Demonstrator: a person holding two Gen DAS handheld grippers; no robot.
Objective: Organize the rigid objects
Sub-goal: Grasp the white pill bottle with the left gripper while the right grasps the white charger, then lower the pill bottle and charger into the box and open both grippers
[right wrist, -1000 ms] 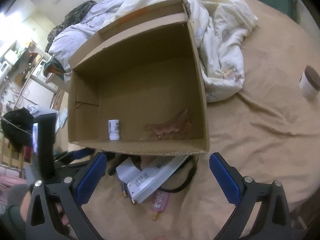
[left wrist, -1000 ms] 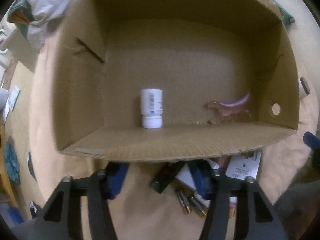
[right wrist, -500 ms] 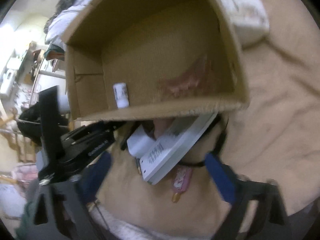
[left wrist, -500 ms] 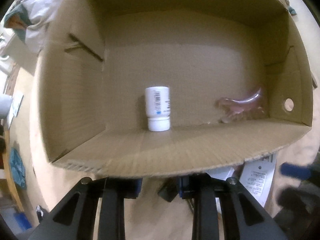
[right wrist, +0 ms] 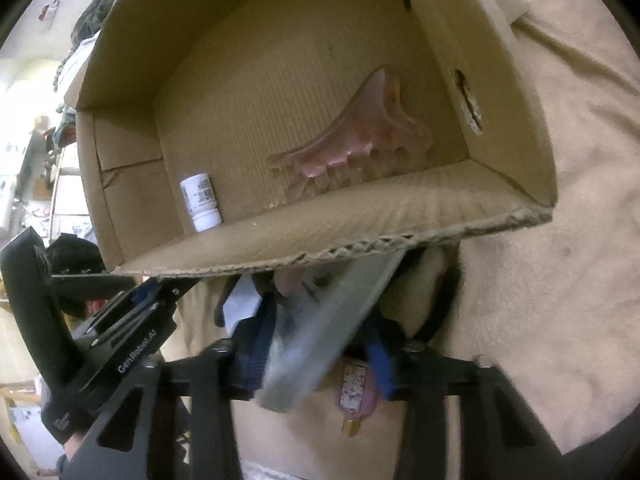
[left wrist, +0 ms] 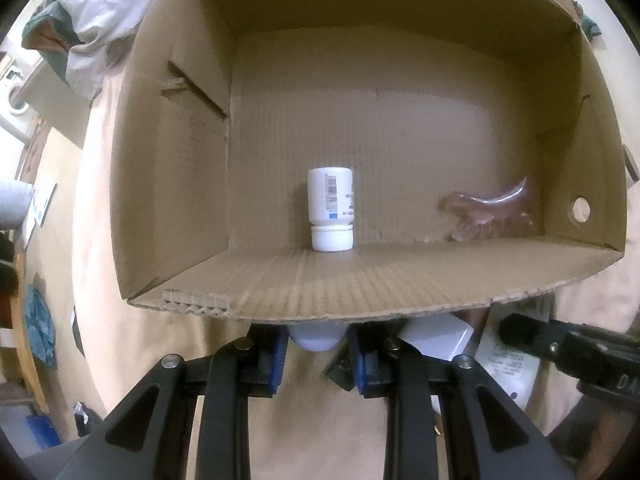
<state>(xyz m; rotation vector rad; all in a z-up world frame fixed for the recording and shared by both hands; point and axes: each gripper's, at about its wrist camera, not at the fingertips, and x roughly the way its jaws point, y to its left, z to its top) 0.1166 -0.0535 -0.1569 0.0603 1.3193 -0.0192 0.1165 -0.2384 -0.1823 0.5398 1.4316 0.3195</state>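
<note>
Fingers of both grippers have just closed: left gripper (left wrist: 318, 354) pinches a small white container (left wrist: 317, 338), right gripper (right wrist: 316, 354) clamps the flat white box (right wrist: 320, 332), lower centre, below the cardboard box (left wrist: 380, 296); both look ready to lift.

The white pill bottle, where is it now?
The white pill bottle lies on the cardboard box floor against the near wall, left of the pink hair claw.

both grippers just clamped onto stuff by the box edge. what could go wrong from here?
1. The right gripper, jaws just closing, holds the flat white box near one end; its far end sits under the cardboard box wall and may snag on lifting.
2. The left gripper pinches a white rounded object mostly hidden by that wall; the grip may be shallow.
3. The grippers work close together and could collide.
</note>
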